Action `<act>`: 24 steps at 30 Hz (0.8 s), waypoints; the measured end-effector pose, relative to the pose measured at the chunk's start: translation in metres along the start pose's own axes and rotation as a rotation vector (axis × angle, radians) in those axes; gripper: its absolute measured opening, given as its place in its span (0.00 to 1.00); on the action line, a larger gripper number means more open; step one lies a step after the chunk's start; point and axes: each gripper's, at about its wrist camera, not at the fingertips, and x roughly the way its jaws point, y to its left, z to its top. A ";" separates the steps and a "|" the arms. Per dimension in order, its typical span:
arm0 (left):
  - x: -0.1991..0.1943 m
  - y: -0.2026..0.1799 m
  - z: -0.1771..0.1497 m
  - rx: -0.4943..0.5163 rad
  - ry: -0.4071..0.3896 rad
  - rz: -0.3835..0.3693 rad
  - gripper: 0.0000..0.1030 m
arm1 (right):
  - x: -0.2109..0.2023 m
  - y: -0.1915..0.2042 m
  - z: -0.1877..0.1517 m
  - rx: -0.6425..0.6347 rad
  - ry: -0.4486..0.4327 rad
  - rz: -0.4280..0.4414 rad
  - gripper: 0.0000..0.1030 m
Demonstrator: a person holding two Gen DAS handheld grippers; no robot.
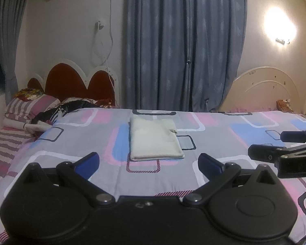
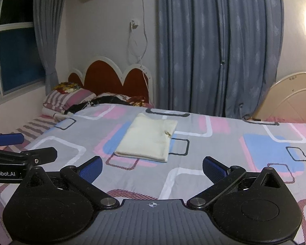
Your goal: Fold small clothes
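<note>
Cream folded garment (image 1: 155,137) sits mid-frame on bed (image 1: 214,163), looks done; left gripper (image 1: 149,163) and right gripper (image 2: 152,168) held back, fingers apart, empty.

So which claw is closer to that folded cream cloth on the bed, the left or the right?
Neither, clearly. The folded cream cloth lies just ahead of the open left gripper, slightly to its right, and just ahead of the open right gripper, slightly to its left. Neither touches it.

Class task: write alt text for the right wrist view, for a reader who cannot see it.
A folded cream cloth lies flat on a patterned bedspread, ahead of the open, empty right gripper. The left gripper enters at the left edge, also open; blue curtains hang behind.
</note>
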 end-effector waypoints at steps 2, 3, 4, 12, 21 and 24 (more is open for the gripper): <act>0.000 -0.001 0.000 -0.001 -0.003 0.000 1.00 | 0.000 -0.001 0.000 -0.001 0.001 0.000 1.00; 0.000 0.000 0.000 -0.001 -0.002 -0.002 1.00 | 0.000 -0.001 0.000 -0.002 0.001 0.000 1.00; 0.000 -0.001 0.000 -0.002 -0.003 -0.002 1.00 | 0.000 0.000 0.000 -0.004 0.001 -0.003 1.00; 0.000 -0.005 0.000 0.007 -0.004 -0.009 1.00 | 0.000 -0.010 0.002 -0.001 -0.002 -0.003 1.00; -0.001 -0.005 0.001 0.010 -0.013 -0.008 1.00 | -0.002 -0.012 0.004 -0.002 -0.010 0.000 1.00; -0.001 -0.004 0.002 0.010 -0.015 -0.007 1.00 | -0.003 -0.011 0.004 -0.002 -0.013 -0.001 1.00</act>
